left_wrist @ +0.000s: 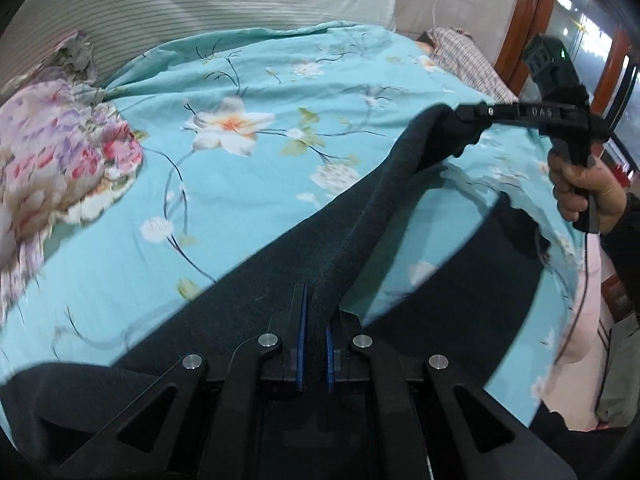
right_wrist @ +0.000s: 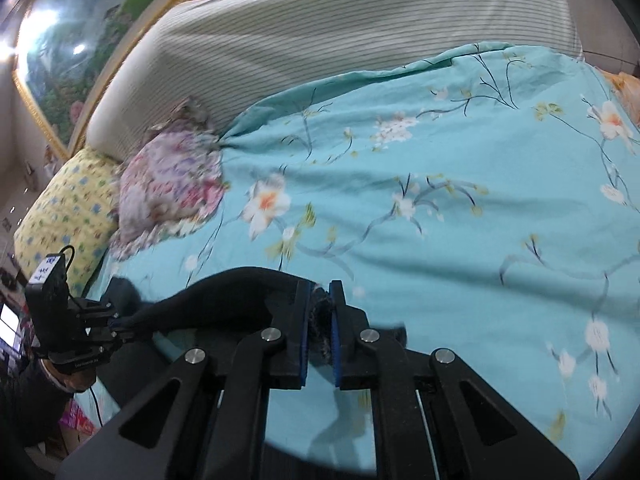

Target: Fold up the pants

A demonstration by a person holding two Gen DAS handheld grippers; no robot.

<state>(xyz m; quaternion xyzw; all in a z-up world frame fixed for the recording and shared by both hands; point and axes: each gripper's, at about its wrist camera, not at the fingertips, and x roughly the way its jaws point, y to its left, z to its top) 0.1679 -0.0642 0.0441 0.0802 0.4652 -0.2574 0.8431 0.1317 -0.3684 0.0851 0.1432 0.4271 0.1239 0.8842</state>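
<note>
Your left gripper (left_wrist: 315, 334) and right gripper (right_wrist: 320, 312) each pinch the dark pants (left_wrist: 360, 216), stretched toward two o'clock above the bed (left_wrist: 240, 208).

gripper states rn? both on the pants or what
Left gripper: shut on the dark pants, fabric pinched between the jaws.
Right gripper: shut on the dark pants too, holding a bunched edge lifted over the floral bedsheet.

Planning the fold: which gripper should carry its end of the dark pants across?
Probably right: the right gripper holds the dark knit pants raised over the turquoise floral sheet; the left gripper clamps low.
</note>
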